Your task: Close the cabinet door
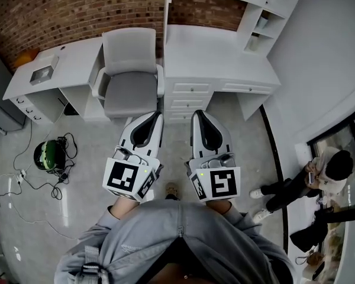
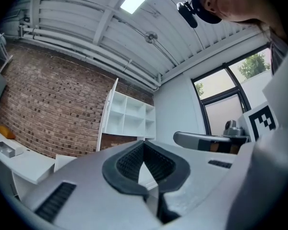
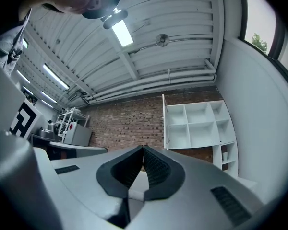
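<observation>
The left gripper (image 1: 155,116) and right gripper (image 1: 199,113), smooth grey shells with ribbed black pads (image 3: 155,170), have jaws pressed together, empty; farther off stand a boxy white desk (image 1: 219,58) and a padded grey chair (image 1: 130,70).

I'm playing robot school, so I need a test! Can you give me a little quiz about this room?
1. True or false: the right gripper holds something.
2. What stands between the left white desk and the right white desk?
3. The wall behind the white shelves is: A brick, B glass, C wood.
Key: 1 false, its jaws are shut and empty. 2 the grey chair. 3 A.
</observation>
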`<state>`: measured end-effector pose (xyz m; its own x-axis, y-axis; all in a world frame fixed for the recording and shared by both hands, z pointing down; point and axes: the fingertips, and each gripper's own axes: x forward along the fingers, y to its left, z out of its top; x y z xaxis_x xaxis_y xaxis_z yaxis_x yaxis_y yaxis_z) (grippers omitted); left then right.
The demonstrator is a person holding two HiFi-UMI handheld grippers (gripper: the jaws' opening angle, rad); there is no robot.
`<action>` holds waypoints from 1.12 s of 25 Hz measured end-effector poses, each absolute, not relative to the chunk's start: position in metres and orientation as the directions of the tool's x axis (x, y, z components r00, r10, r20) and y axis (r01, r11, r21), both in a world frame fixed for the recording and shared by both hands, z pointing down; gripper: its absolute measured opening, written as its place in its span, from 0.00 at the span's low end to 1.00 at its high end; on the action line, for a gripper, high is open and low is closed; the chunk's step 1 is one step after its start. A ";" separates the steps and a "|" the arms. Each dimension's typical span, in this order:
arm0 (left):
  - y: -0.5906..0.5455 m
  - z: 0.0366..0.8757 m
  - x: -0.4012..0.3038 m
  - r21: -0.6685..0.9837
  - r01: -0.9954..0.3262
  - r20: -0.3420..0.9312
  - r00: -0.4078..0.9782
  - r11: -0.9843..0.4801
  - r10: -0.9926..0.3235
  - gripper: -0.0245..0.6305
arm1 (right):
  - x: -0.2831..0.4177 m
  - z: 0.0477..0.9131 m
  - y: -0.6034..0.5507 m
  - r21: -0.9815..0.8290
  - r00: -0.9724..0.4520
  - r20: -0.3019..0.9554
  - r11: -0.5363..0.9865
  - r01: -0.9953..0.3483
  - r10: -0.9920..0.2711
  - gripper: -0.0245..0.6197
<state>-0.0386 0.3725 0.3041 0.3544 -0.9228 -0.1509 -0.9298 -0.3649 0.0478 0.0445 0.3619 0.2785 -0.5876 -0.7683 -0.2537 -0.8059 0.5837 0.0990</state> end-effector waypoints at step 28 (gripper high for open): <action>0.248 0.309 -0.042 0.073 -0.961 -0.137 0.256 -0.267 -0.957 0.04 | 0.044 0.286 0.229 0.081 -0.667 -0.222 0.668 -0.740 -0.711 0.08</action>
<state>-0.0419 0.2485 0.3085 0.2555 -0.9570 -0.1370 -0.9610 -0.2670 0.0727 0.0438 0.2288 0.2859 -0.6668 -0.7115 -0.2219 -0.7397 0.6680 0.0808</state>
